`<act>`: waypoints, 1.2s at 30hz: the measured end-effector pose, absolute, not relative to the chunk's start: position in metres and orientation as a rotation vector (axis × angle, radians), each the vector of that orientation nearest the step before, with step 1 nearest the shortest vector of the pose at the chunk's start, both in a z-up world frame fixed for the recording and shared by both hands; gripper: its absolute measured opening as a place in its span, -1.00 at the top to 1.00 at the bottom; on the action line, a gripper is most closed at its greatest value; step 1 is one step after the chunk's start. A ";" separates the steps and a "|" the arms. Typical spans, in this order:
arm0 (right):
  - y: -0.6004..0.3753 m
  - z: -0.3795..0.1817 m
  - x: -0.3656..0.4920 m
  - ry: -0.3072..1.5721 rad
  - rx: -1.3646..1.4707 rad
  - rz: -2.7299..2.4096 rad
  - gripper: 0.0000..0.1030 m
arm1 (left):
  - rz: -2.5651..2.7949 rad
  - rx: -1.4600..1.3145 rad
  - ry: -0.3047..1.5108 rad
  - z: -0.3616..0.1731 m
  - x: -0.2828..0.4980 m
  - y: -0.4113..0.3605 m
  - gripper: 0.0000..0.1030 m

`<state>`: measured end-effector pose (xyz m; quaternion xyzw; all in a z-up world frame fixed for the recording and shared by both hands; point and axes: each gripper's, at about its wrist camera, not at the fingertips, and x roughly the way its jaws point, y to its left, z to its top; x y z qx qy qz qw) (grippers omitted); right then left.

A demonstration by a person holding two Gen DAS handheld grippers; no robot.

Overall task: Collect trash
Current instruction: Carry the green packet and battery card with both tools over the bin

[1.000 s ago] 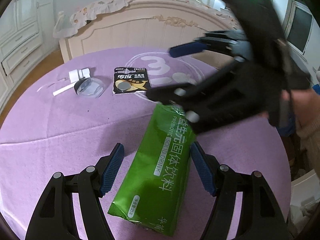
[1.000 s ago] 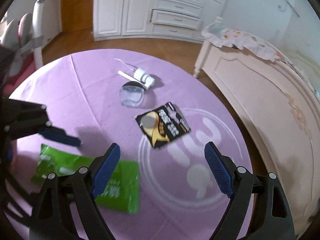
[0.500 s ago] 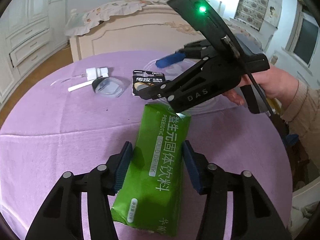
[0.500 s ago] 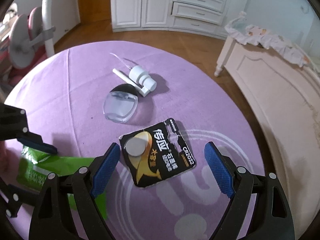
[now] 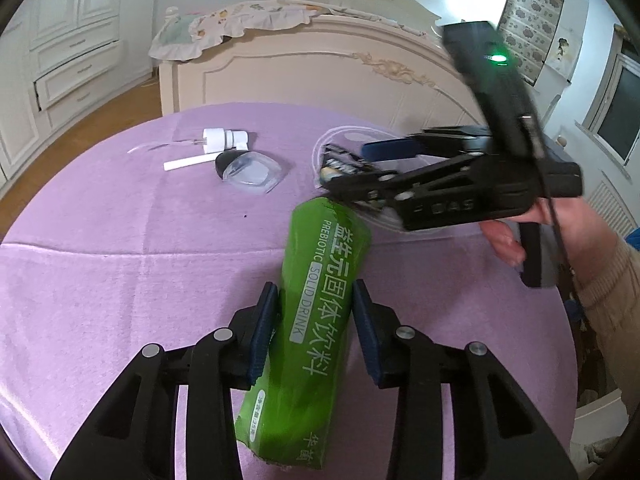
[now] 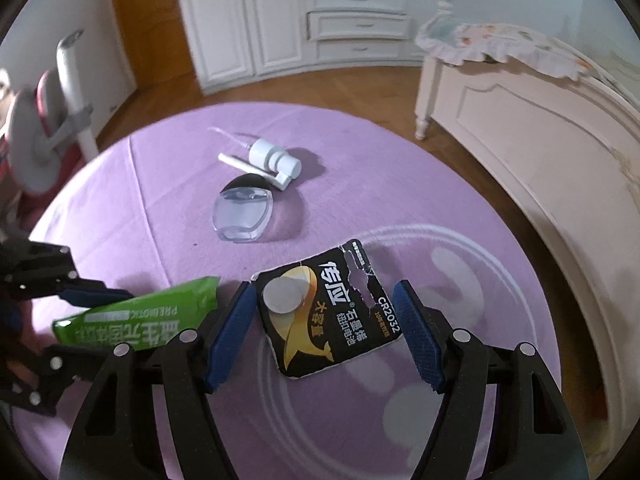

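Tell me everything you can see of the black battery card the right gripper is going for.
The battery card is a black, glossy, card-like blister pack printed with a gold whale, Chinese text and "CR2032". A round silvery disc sits near one corner. Its far edge is torn and ragged. It lies flat on the purple tablecloth, skewed to the view. It sits between the blue pads of the open right gripper, whose fingers are not visibly touching it. The green packet lies beside it, apart.
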<state>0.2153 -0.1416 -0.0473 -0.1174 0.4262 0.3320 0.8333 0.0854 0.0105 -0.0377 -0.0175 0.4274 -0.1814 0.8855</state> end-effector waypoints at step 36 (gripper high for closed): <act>-0.444 -0.042 0.006 0.684 0.578 0.102 -0.37 | -0.785 0.230 0.814 0.002 0.045 -0.221 0.25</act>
